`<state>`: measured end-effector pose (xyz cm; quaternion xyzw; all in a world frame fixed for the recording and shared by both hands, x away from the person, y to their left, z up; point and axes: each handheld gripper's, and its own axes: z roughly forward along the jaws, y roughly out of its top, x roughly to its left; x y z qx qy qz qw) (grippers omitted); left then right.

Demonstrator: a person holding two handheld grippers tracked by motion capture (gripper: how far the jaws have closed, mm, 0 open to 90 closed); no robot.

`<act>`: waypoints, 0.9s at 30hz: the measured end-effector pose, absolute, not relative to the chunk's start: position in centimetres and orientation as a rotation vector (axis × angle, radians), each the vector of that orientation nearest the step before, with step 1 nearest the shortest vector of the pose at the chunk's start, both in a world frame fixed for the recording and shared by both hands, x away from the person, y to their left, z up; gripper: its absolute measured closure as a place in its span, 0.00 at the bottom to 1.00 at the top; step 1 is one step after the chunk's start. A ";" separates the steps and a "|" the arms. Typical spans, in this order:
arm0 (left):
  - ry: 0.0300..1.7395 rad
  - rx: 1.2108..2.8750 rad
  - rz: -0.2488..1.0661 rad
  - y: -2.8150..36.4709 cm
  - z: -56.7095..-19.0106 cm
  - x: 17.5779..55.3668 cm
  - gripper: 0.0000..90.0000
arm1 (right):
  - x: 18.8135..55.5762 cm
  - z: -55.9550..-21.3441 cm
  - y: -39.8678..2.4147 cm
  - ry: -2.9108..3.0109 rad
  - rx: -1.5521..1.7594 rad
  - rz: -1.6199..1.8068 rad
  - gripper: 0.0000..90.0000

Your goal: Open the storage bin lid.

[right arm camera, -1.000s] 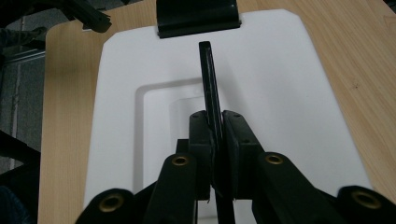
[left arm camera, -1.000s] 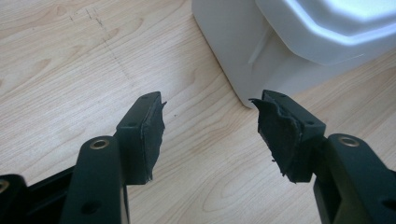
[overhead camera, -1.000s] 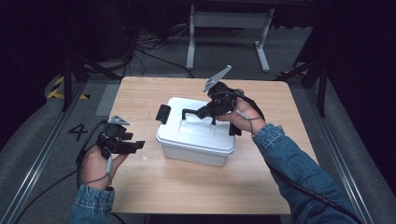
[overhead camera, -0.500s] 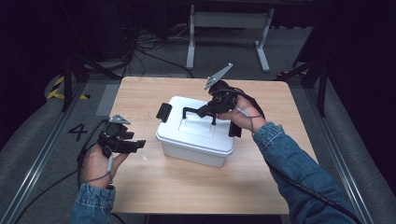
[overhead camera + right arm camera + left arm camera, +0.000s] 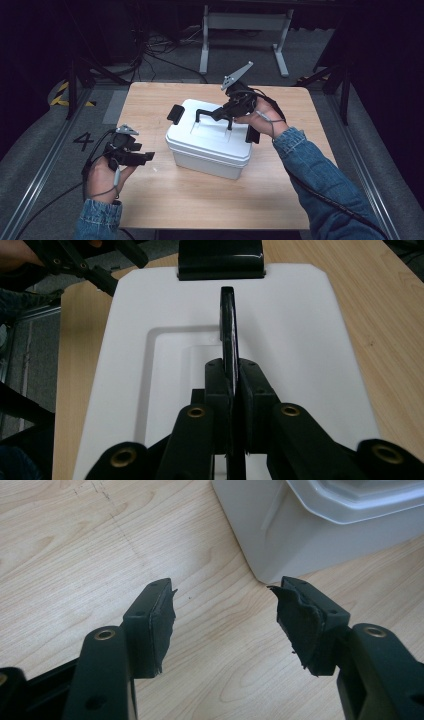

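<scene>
1. Sitting mid-table: white rectangular plastic box.
2. Clamping the box's raised black handle: right gripper.
3. Hovering just beside the box, jaws apart, holding nothing: left gripper.

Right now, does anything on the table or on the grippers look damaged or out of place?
Yes. On the left gripper, the black pads look torn and frayed at the edges, peeling from the jaws. The white box looks intact.
</scene>
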<state>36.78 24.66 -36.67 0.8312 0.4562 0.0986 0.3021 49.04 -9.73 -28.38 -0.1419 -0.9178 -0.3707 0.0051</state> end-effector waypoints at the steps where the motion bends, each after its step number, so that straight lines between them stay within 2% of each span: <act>1: 1.209 2.207 0.263 24.7 -36.7 36.8 0.45 | 49.0 -28.1 -9.8 -2.875 -0.443 -1.167 0.94; 12: 1.216 2.208 0.242 24.4 -36.8 37.1 0.45 | 48.4 -26.4 -10.8 -2.888 -0.456 -1.222 0.94; 27: 1.207 2.235 0.214 23.9 -37.2 37.8 0.44 | 47.9 -25.0 -14.9 -2.890 -0.540 -1.286 0.94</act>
